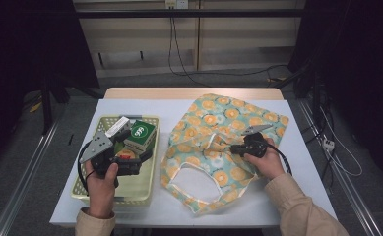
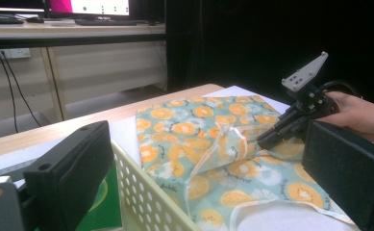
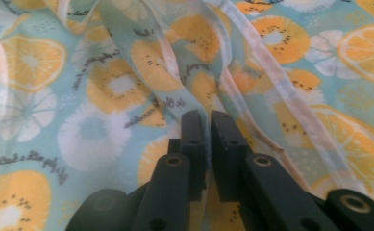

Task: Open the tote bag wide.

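on the white bench (image 1: pixel 297 162), your right tongs (image 1: pixel 232 148) pressed down into the folds of the teal cloth bag printed with orange slices (image 1: pixel 213 123), jaws nearly together with only a slim gap; whether a fold of its pale-trimmed rim was pinched, you couldn't tell. probably you meant to lift that rim and open the mouth. your left tongs (image 1: pixel 137 160) waited over the pale yellow perforated plastic basket (image 1: pixel 144 189) beside the bag, jaws spread wide and holding nothing, above a green box (image 1: pixel 141 133). beyond lay a grey floor, cables and dark surroundings.
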Demonstrator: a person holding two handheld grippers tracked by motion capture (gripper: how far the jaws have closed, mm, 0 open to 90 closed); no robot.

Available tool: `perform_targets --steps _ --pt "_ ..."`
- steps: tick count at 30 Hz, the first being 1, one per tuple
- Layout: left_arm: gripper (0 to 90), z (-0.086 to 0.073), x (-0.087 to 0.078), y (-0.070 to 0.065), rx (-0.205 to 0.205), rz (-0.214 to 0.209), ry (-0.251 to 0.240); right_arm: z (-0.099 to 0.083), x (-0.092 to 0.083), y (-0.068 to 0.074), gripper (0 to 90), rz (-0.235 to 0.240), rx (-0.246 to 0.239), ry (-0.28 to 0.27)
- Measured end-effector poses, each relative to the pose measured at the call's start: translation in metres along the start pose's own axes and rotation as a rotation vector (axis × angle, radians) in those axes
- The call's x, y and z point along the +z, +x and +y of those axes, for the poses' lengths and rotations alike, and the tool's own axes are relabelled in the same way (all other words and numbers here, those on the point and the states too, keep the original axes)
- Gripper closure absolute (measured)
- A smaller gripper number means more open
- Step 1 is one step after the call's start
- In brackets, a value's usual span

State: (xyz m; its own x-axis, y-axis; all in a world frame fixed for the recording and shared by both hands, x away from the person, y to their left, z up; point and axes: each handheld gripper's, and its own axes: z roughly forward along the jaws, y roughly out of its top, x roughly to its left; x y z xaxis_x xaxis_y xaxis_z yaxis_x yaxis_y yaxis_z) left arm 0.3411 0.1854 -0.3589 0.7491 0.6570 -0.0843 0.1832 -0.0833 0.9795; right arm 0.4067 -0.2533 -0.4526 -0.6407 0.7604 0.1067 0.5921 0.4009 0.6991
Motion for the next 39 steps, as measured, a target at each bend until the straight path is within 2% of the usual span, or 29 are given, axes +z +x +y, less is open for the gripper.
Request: perform_targets --steps 4,6,7,9,11,17,18,22,23,26,28,30,33,39 --pt "3.7 0.0 0.001 -0.001 -0.001 -0.001 0.001 0.004 -0.001 0.013 67.2 0.001 -0.057 0.009" --pt "3.7 0.0 0.001 -0.001 0.001 -0.001 0.002 0.008 -0.001 0.021 50.9 0.006 -0.069 -0.001" --pt "3.7 0.0 0.001 -0.001 0.0 -0.001 0.002 0.009 0.0 0.024 46.9 0.016 -0.07 -0.001" --pt "3.7 0.0 0.001 -0.002 -0.001 -0.002 0.003 0.012 0.002 0.029 42.2 0.042 -0.085 -0.002" --pt "3.7 0.0 0.002 -0.002 0.002 -0.004 0.003 0.014 0.007 0.034 36.9 0.037 -0.105 0.007" --pt "3.7 0.0 0.002 -0.001 0.008 -0.005 0.007 0.016 0.029 0.046 32.8 0.039 -0.152 0.042" --pt "3.7 0.0 0.002 -0.001 0.006 -0.004 0.007 0.017 0.032 0.047 32.9 0.033 -0.154 0.027" --pt "3.7 0.0 0.0 0.0 -0.005 -0.007 0.0 0.024 0.038 0.044 36.6 0.031 -0.167 0.031" --pt "3.7 0.0 0.0 0.0 -0.006 -0.003 -0.001 0.026 0.039 0.042 40.4 0.031 -0.161 0.033" --pt "3.7 0.001 0.0 0.0 -0.006 -0.003 -0.006 0.03 0.04 0.039 59.2 0.032 -0.162 0.04" --pt "3.7 0.001 0.0 0.0 -0.002 -0.005 -0.003 0.033 0.04 0.037 75.0 0.041 -0.164 0.05" --pt "3.7 0.001 0.0 -0.001 -0.002 -0.007 -0.005 0.034 0.04 0.034 83.1 0.044 -0.147 0.053" --pt "3.7 0.001 0.001 -0.001 -0.003 -0.006 -0.004 0.034 0.04 0.032 87.7 0.05 -0.131 0.053" --pt "3.7 0.001 0.0 0.0 0.0 -0.004 -0.001 0.038 0.029 0.035 89.6 0.101 -0.1 0.043"
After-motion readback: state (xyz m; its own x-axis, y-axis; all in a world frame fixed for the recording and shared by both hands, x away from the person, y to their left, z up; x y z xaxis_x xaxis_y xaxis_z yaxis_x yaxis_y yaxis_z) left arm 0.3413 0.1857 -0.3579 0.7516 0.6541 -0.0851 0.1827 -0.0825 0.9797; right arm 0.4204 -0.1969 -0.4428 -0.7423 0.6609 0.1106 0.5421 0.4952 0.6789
